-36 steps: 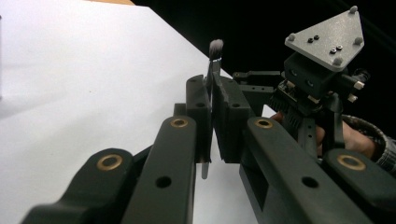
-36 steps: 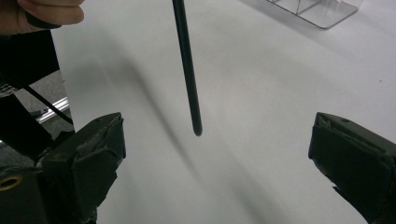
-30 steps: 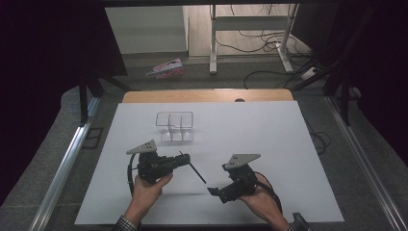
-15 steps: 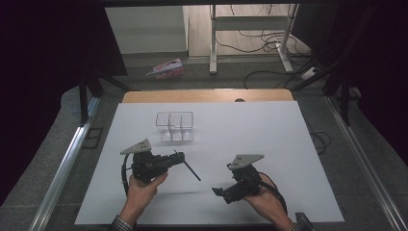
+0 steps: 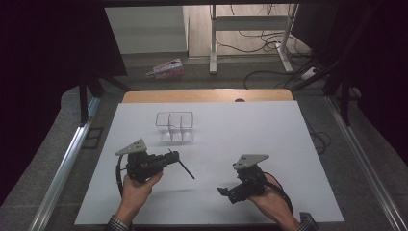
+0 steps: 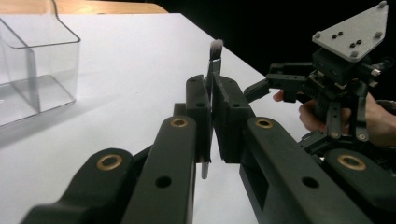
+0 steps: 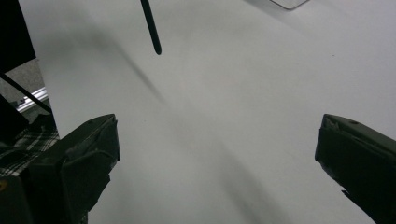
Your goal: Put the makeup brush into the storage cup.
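Observation:
My left gripper [image 5: 174, 156] is shut on a thin brush [image 5: 186, 169] and holds it just above the white table [image 5: 269, 134]. The brush's black handle points toward the front right. In the left gripper view the jaws [image 6: 214, 100] clamp the brush [image 6: 214, 65], and its pale bristle tip sticks up past them. A clear plastic organizer [image 5: 174, 126] with several compartments stands behind the left gripper; its near corner [image 6: 37, 70] is at the left of that view. My right gripper [image 5: 223, 192] is open, jaws wide apart [image 7: 217, 154] over bare table, pointing toward the brush handle's end [image 7: 152, 28].
A wooden strip [image 5: 207, 95] borders the table's far edge. Metal rails [image 5: 65, 166] run along both sides. On the floor beyond lie a pink box [image 5: 166, 69], desk legs [image 5: 212, 43] and cables [image 5: 269, 77]. The other gripper and hand [image 6: 343, 88] sit to the right in the left gripper view.
The left gripper with the brush has drifted slightly to the left. The right gripper has edged a little to the right. Both grips look the same.

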A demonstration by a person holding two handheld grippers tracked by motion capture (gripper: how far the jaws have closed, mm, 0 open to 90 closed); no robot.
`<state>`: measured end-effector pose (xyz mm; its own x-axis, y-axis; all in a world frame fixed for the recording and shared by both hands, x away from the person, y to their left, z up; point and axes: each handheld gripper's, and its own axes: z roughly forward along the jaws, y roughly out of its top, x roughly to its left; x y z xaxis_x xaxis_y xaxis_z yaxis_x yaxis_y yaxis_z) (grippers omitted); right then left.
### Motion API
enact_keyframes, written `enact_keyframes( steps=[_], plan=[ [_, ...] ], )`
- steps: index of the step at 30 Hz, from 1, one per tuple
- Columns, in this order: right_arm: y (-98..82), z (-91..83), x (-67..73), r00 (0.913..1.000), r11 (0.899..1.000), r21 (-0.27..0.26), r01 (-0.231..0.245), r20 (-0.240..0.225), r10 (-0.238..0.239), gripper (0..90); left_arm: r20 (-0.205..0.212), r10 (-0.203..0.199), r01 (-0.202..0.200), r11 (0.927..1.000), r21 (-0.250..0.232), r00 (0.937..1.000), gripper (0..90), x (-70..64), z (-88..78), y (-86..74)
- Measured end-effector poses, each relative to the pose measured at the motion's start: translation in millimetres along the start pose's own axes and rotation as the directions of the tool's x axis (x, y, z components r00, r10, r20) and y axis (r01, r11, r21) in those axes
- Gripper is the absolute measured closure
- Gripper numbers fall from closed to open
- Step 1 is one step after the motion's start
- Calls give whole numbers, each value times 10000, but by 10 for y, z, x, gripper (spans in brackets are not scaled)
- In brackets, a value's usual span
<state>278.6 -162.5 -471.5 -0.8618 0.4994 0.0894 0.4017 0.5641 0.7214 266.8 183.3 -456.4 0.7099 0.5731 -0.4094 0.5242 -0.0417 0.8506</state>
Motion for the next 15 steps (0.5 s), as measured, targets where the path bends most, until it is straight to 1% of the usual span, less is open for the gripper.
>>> enact_keyframes(
  steps=[8, 9, 15],
  plan=[
    [-38, -60, -36, 9994, 9998, 141, 119, 326, -124, 0, -361, 13, -12, 10000, 31, 9993, 855, 40, -61, -4],
    [-42, -69, -40, 9992, 9998, 162, 133, 370, -139, 0, -455, 16, -14, 10000, 44, 9990, 854, 48, -73, -6],
    [-88, -134, -72, 9974, 9996, 223, 154, 694, -170, 0, -724, 47, -39, 9999, 105, 9974, 854, 68, -106, -5]
  ],
)
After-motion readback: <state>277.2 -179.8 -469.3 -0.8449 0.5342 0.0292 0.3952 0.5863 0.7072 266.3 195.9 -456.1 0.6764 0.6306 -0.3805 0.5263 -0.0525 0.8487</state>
